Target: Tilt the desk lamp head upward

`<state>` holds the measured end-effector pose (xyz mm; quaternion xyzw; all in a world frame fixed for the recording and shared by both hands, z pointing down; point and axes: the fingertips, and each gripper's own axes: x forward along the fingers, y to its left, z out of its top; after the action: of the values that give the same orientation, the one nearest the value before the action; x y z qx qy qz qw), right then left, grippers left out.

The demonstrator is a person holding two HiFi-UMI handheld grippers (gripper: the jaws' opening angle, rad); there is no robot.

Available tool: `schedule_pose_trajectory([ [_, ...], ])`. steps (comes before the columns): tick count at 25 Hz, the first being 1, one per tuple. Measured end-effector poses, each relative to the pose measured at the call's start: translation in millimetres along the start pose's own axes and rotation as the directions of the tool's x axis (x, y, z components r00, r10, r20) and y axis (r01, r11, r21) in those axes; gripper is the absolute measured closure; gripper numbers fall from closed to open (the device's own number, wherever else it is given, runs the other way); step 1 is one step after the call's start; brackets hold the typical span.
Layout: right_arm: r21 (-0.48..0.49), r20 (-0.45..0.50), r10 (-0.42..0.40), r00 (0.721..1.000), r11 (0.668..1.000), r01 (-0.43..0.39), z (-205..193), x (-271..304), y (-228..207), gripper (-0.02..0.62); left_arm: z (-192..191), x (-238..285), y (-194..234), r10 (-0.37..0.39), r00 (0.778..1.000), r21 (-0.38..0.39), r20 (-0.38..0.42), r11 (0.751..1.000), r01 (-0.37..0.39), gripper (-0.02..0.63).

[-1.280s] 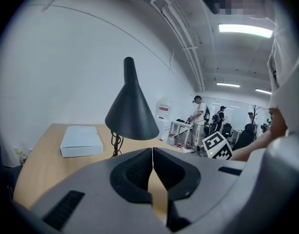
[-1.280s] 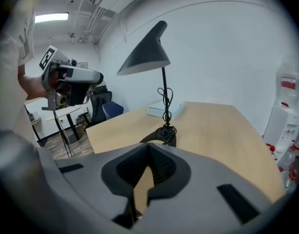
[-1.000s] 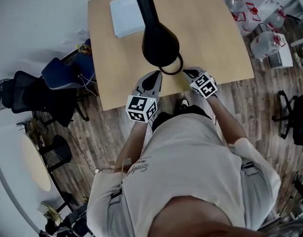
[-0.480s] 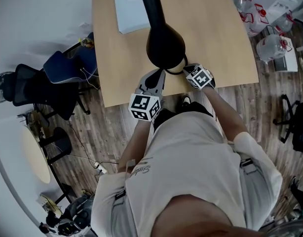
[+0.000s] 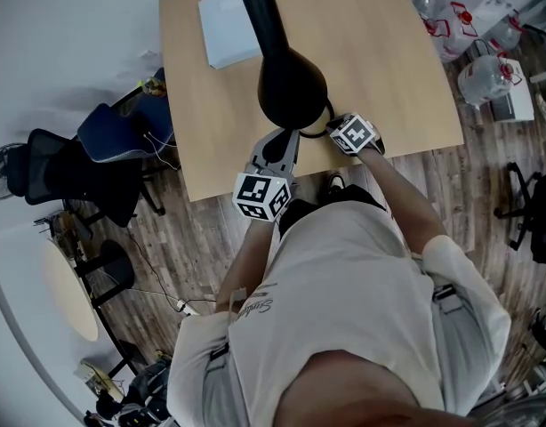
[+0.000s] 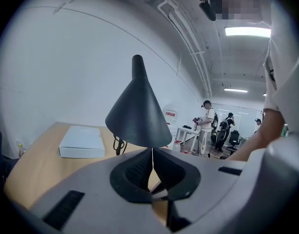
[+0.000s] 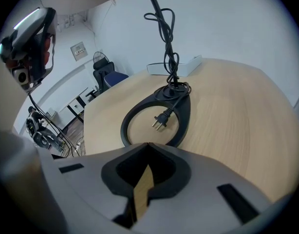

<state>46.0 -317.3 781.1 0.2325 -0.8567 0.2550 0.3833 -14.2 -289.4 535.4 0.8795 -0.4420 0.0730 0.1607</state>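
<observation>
Left gripper view has the left claw (image 6: 152, 153) pinched shut with nothing in it, tips sitting right below the lower rim of the black cone lamp head (image 6: 138, 112), which hangs mouth-down just above and ahead of it; can't tell if they're actually touching. My take: don't try to grab that smooth cone. Nudge up under the near rim with the closed tips, slow, so the head pivots instead of the whole lamp rocking. The right claw (image 7: 147, 147) is closed and empty too, low over the wooden table (image 7: 237, 111), just short of the lamp's ring base (image 7: 184, 112). I'd plant it on the near side of that ring to pin the lamp while the other one lifts. Watch the loose plug (image 7: 160, 119) lying inside the ring and the bundled cord (image 7: 169, 48) climbing the stem just past it, easy to snag. Further out beyond the left claw there's a white box (image 6: 81, 141) on the table, well clear, and some people (image 6: 206, 126) way back in the room.
</observation>
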Motion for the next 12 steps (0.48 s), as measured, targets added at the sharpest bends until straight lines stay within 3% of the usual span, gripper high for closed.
schedule_pose_trajectory([
  [12, 0.001, 0.017, -0.017, 1.000, 1.000, 0.017, -1.7, -1.3, 0.9, 0.600, 5.5, -5.4, -8.3, -0.001, 0.999, 0.079, 0.038, 0.997, -0.002, 0.591],
])
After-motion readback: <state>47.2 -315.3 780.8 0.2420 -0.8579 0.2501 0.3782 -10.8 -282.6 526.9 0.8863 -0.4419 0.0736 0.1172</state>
